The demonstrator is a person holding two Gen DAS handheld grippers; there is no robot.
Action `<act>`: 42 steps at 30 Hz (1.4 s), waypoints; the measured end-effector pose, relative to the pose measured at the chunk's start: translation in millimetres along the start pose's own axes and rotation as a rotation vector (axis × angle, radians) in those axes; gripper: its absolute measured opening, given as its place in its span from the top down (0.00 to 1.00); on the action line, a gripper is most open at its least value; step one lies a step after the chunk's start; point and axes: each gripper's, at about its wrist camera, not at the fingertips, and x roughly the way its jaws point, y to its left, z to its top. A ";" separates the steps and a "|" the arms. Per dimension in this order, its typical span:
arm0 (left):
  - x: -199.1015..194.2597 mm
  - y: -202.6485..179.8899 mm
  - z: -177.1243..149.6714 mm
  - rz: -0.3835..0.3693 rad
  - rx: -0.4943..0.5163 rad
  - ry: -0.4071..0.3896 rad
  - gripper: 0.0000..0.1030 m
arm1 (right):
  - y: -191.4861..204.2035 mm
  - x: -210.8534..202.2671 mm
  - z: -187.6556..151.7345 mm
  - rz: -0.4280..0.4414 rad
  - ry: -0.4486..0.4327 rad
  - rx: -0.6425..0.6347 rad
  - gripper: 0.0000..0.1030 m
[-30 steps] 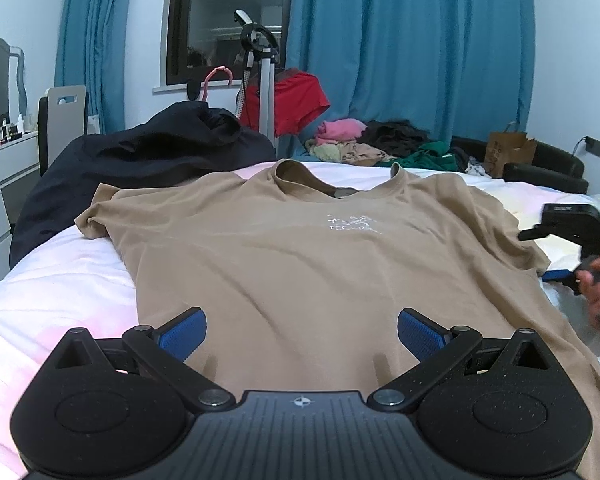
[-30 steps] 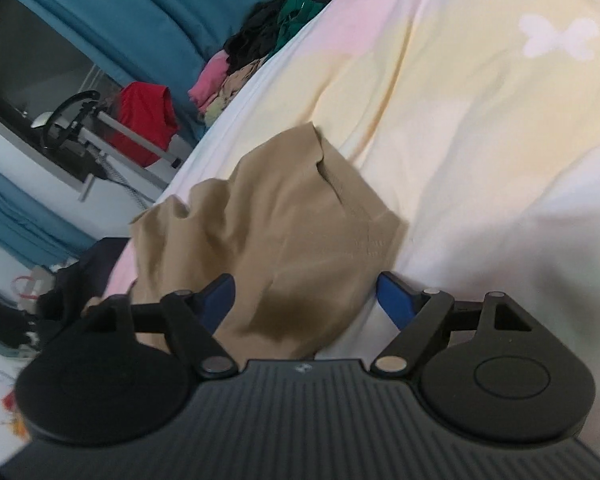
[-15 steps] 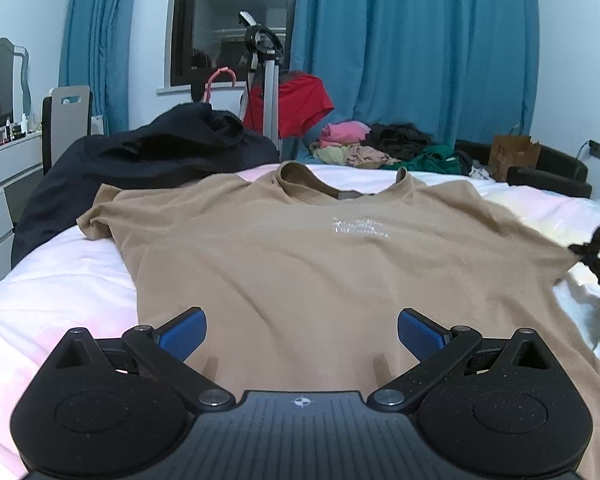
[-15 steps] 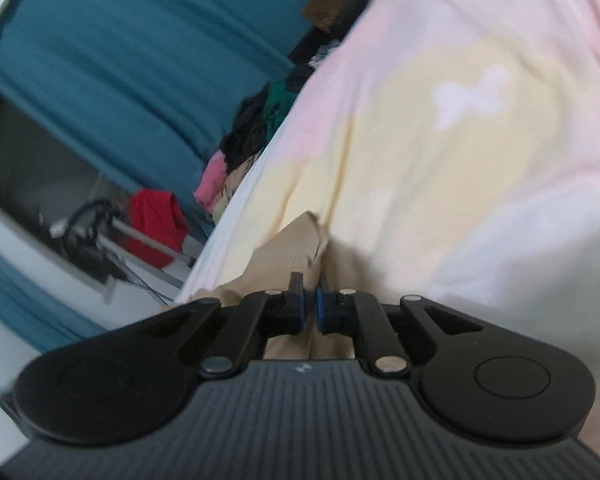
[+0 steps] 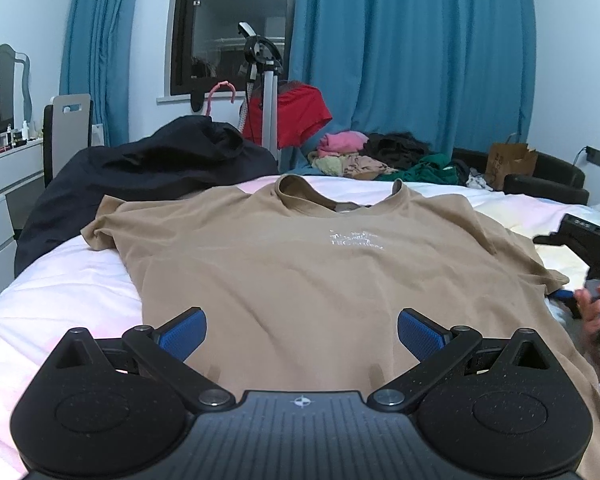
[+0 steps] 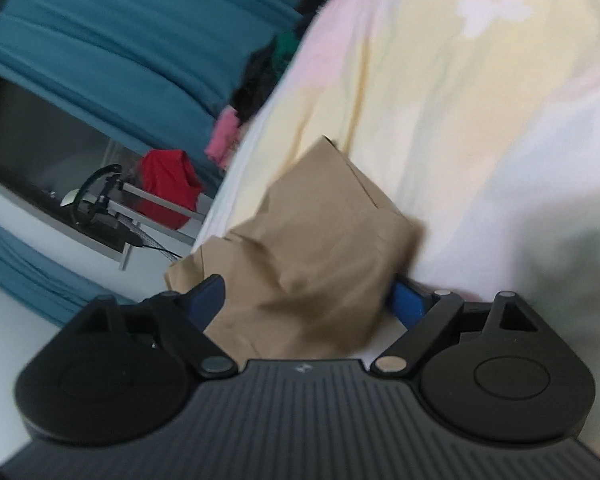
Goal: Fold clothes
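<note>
From my left wrist camera I count, far left, one white dresser (image 5: pixel 4 184) with one wavy mirror (image 5: pixel 4 84) above it; next, one dark garment (image 5: pixel 148 172) heaped at the bed's far left. One tan T-shirt (image 5: pixel 300 264) lies spread flat, face up, on the white bed (image 5: pixel 60 292), collar away from me; my left gripper (image 5: pixel 302 330) hovers low over its hem, its two blue pads spread wide, holding nothing. Behind stand one red top (image 5: pixel 296 116), one mixed clothes pile (image 5: pixel 380 160) and one paper bag (image 5: pixel 508 160). At the right, my right gripper (image 6: pixel 306 300) has its two pads apart either side of the shirt's right sleeve (image 6: pixel 320 240); that view is blurred, and I see no pinch.
</note>
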 end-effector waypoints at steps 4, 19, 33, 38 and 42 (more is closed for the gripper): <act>9.1 0.4 -1.3 -0.003 0.002 0.004 0.00 | 2.2 16.5 3.8 0.048 -0.097 -0.044 0.12; 30.1 15.6 4.3 0.056 -0.042 0.051 0.01 | 49.4 28.0 19.0 -0.224 -0.178 -0.277 0.90; 12.1 61.3 19.9 0.069 -0.164 0.068 0.01 | 260.1 -12.7 -73.2 -0.098 -0.197 -0.808 0.91; 12.1 85.7 20.9 0.073 -0.241 0.094 0.01 | 285.2 42.5 -147.8 -0.073 -0.049 -0.977 0.91; 22.0 93.5 17.0 0.083 -0.262 0.114 0.01 | 279.9 88.9 -184.3 -0.088 0.059 -1.037 0.89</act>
